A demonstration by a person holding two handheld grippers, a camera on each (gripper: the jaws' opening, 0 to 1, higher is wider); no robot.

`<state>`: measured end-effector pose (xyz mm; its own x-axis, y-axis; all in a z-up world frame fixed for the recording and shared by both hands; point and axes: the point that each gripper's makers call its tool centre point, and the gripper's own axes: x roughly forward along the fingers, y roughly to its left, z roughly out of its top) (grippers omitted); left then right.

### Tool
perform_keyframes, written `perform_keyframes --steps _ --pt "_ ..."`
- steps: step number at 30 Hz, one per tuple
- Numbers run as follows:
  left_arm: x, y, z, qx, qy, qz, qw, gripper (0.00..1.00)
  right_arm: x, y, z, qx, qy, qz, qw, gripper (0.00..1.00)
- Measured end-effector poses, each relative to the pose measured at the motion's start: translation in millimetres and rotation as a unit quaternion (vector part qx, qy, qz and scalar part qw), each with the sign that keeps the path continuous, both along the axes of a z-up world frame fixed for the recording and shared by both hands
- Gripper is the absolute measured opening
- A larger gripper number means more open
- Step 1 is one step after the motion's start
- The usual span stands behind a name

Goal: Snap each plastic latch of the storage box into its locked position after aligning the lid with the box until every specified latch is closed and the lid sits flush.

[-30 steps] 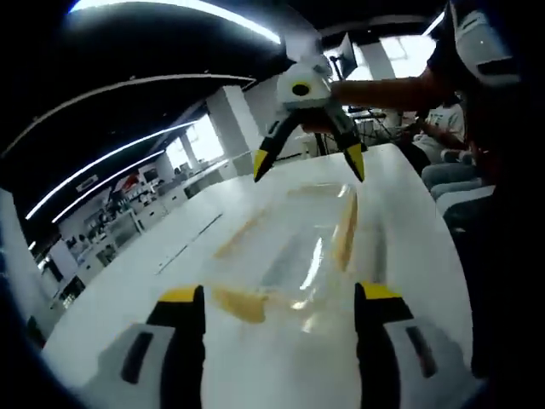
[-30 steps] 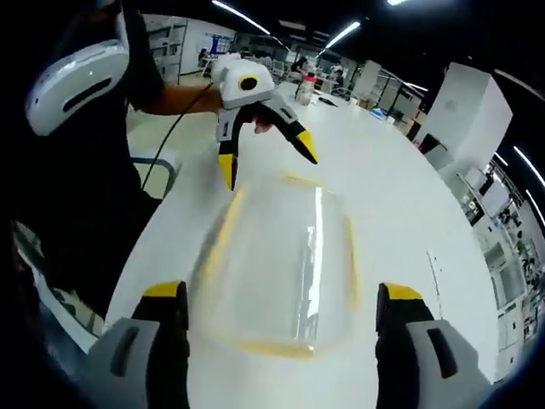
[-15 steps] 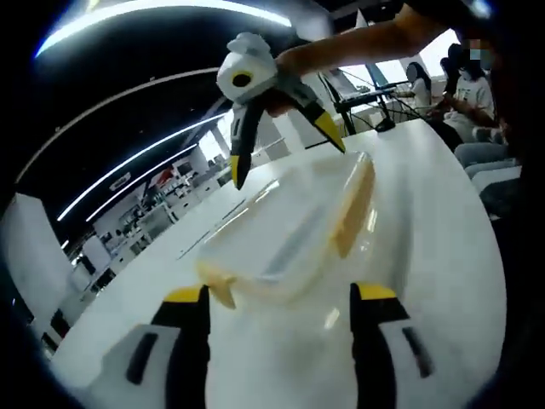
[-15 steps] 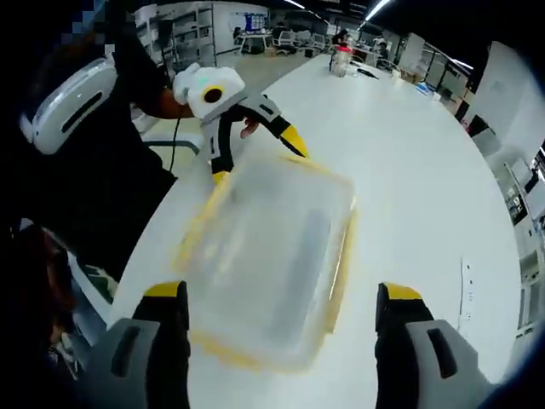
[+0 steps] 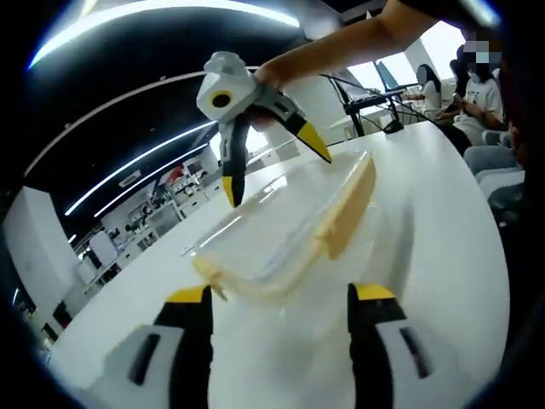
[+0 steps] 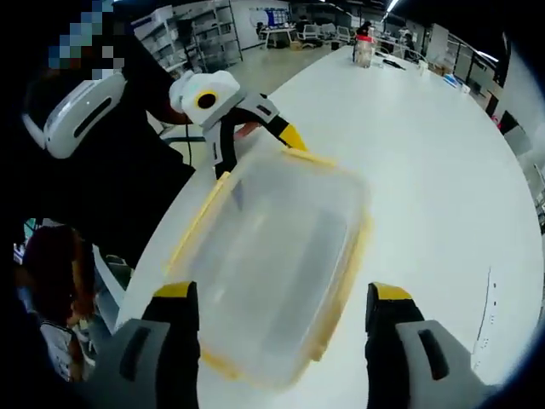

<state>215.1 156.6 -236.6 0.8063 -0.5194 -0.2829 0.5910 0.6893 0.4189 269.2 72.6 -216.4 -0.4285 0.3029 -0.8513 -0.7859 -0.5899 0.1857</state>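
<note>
The storage box, clear plastic with a yellow-trimmed lid, lies on the white worktop between the two claws.

**Claw state.** The left claw stands at the near end of the box with its jaws apart, gripping nothing; the box end sits just beyond the yellow tips. The right claw is likewise spread, its jaws standing to either side of the opposite box end, with no contact visible. In each view the other claw appears at the far end of the box, also with its jaws apart.

**Latch condition.** A yellow latch runs along one long side of the box. Whether it is locked cannot be determined. The lid appears seated on the box, though motion blur hides the seam.

**Handling.**
- The box looks empty, and is judged light, so it is likely to slide on the smooth worktop.
- The walls are probably thin and slightly flexible.
- Brace one end with a claw.
- Press on the latch flap itself, not the clear lid panel.
</note>
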Motion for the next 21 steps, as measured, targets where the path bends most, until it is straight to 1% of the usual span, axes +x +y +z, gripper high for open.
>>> perform_keyframes --steps 1,4,12,18,21 --pt "-2.0 -2.6 -1.9 0.0 0.005 -0.002 1.0 0.59 2.4 5.9 -2.5 0.005 -0.01 -0.01 0.9999 0.74" --pt "0.6 -2.9 -1.2 0.001 0.001 0.004 1.0 0.59 2.3 8.1 -4.7 -0.015 -0.004 -0.024 0.9996 0.73" --pt "2.9 -2.9 -3.3 -0.007 -0.006 0.006 0.9999 0.61 1.4 13.4 -9.9 -0.039 -0.006 -0.024 0.9989 0.75" --pt "2.3 -1.0 -4.1 -0.014 -0.017 0.001 0.9998 0.61 -1.2 16.8 -12.8 -0.033 0.004 -0.036 0.9988 0.8" --pt "0.9 1.0 -4.0 -0.003 -0.026 0.004 0.9997 0.61 -1.2 17.8 -13.3 -0.024 0.007 -0.043 0.9988 0.81"
